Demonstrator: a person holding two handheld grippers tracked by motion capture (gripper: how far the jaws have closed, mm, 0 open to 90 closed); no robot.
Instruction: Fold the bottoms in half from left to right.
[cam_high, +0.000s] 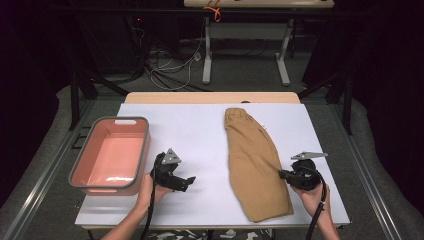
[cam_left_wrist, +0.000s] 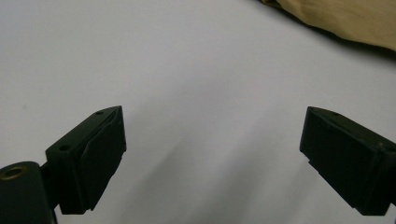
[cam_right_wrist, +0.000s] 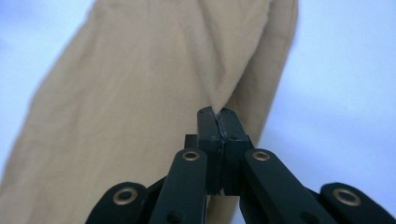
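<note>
1. The right gripper has its jaws pressed together on a small pinch of the tan trousers; in the right gripper view the cloth rises into a little peak just where the jaw tips meet, so the grasp is on the garment's edge.
2. The left gripper has its jaws spread wide with nothing between them, above bare white table, with the tan cloth only at the far upper corner of its view.
3. In the high view the trousers lie folded lengthwise on the white table, waistband away from the person, hem near the front edge, the right gripper at their right edge about midway along.
4. The pink bin stands at the table's left, nothing in it, well apart from the garment.
5. Judged from this, the work is at an early stage: one edge is gripped, no crosswise fold shows yet, and the left gripper has yet to take hold; moving the garment to the bin, if that is intended, is undone.
</note>
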